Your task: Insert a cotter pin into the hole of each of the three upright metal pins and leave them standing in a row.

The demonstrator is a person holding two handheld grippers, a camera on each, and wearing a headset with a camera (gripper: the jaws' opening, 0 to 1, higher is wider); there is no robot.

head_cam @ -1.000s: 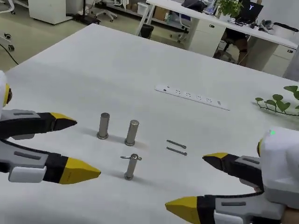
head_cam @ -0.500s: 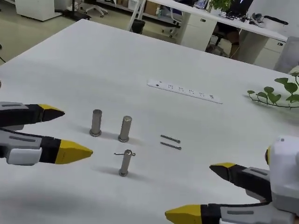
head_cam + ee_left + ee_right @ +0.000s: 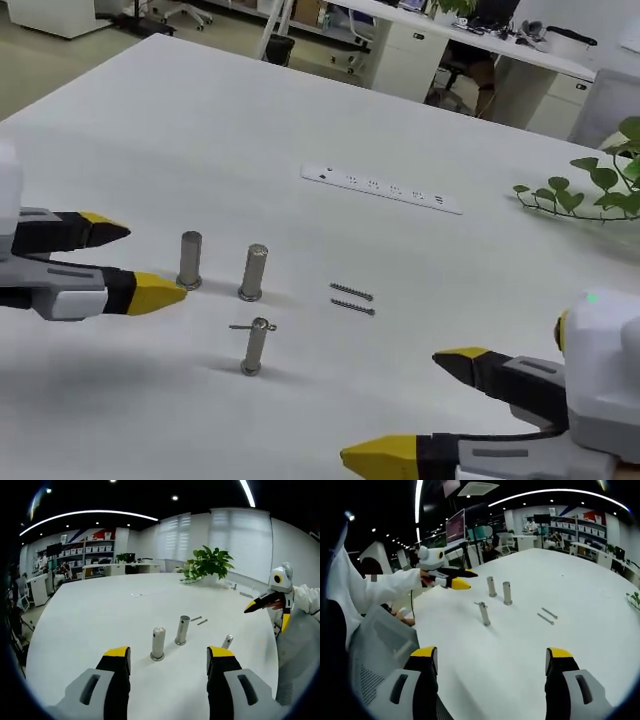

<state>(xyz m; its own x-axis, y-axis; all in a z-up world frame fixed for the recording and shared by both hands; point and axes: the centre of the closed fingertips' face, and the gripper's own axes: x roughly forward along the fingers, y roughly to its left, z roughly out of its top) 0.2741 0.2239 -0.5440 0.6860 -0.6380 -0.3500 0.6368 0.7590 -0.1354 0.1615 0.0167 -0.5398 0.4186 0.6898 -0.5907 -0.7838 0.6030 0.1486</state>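
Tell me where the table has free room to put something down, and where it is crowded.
Free: the wide tabletop beyond the power strip; the stretch from the two loose cotter pins to the plant; the patch between those cotter pins and the right gripper. Crowded: the three metal pins, with the left gripper close beside them.

Bright, even overhead light. Ceiling strip lights (image 3: 90, 513) glare as curved streaks in both gripper views, whose edges bend strongly. The white table (image 3: 300, 130) carries faint, soft shadows beside the metal pins (image 3: 252, 272). The head view is slightly soft.
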